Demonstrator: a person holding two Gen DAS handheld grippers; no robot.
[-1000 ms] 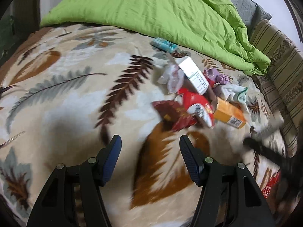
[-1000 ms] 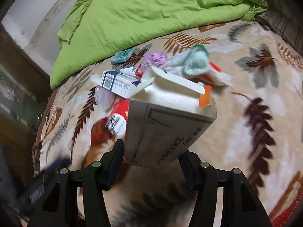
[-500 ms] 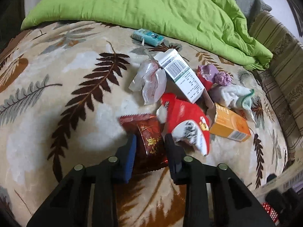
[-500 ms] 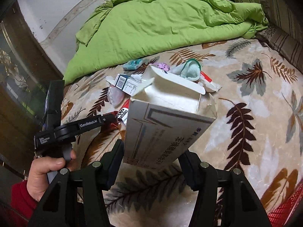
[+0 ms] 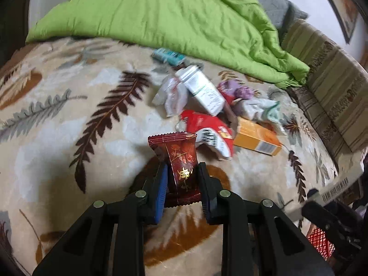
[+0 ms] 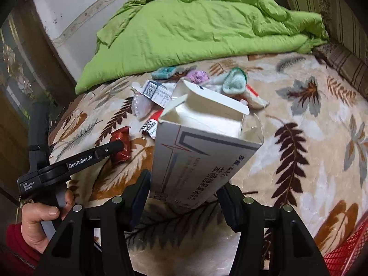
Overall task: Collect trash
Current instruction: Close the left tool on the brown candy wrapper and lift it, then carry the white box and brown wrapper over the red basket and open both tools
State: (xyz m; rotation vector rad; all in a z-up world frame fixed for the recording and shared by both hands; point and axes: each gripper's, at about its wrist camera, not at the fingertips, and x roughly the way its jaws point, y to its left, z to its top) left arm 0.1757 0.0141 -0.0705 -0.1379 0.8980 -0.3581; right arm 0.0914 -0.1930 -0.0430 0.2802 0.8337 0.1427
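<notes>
Clamping a dark red candy wrapper (image 5: 181, 161) between its blue pads, the left gripper (image 5: 181, 177) has its jaws pressed narrow on the packet, whose crimped top edge sticks up past the fingertips. From the right wrist view the same wrapper (image 6: 120, 145) shows at nine o'clock of the frame, pinched at the tip of that tool, which a hand (image 6: 40, 227) in a red sleeve (image 6: 16, 253) grips by its handle.

The right gripper (image 6: 184, 191) holds a grey and white carton (image 6: 200, 151) with its top flaps open; the jaws stand at a middling width, pressed on the carton's two sides.

More trash lies in a heap on the leaf-patterned blanket (image 5: 69, 138), at one o'clock from the held wrapper: a red and white packet (image 5: 207, 128), an orange box (image 5: 257, 140), a white box (image 5: 204, 92), a crumpled clear bag (image 5: 171, 96), a purple scrap (image 5: 237, 89) and a teal packet (image 5: 169, 55) farthest off, just beside the green quilt (image 5: 174, 16). A red mesh basket (image 6: 345, 253) shows at five o'clock of the right wrist view.
</notes>
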